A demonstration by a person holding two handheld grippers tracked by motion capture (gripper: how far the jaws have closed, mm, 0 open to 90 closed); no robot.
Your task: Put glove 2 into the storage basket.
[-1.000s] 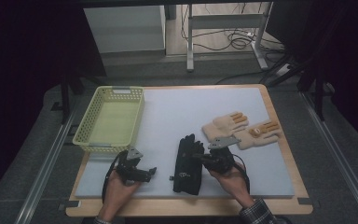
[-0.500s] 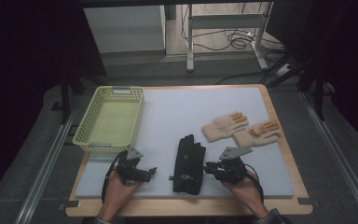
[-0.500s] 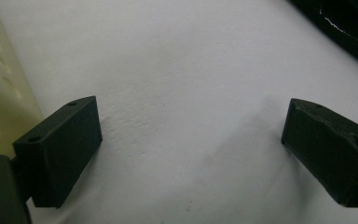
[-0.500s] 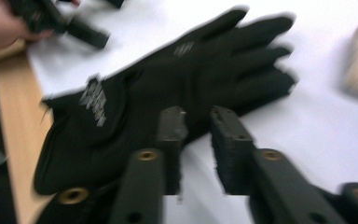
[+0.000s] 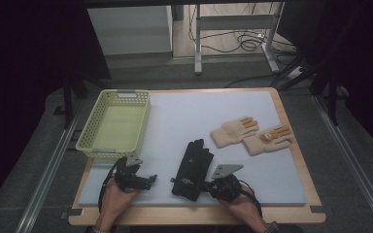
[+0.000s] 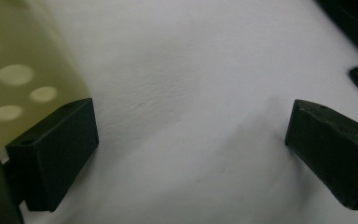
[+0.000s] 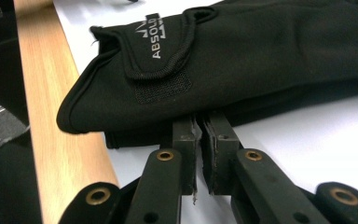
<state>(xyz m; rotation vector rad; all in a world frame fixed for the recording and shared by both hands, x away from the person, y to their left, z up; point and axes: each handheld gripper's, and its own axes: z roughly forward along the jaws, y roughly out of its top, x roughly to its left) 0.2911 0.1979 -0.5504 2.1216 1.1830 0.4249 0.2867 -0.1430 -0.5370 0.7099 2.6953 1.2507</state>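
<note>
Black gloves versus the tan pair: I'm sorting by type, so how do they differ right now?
The black gloves lie stacked at the table's near edge, with the right gripper shut at their cuff; the tan gloves lie side by side farther back, untouched. The black ones have a strap with white lettering; the tan ones have orange fingertips. Both pairs rest flat on the white mat.

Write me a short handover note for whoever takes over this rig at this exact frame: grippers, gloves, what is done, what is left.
Right gripper: jaws shut at the edge of the black fabric glove; whether fabric is pinched cannot be told.
Left gripper: open, empty, over the white mat beside the yellow perforated plastic basket.
The black glove lies at the mat's near edge. The two beige knitted gloves with orange fingertips lie side by side to the right.
Done: nothing is in the basket.
Left: probably moving the gloves into the basket, black one first.
</note>
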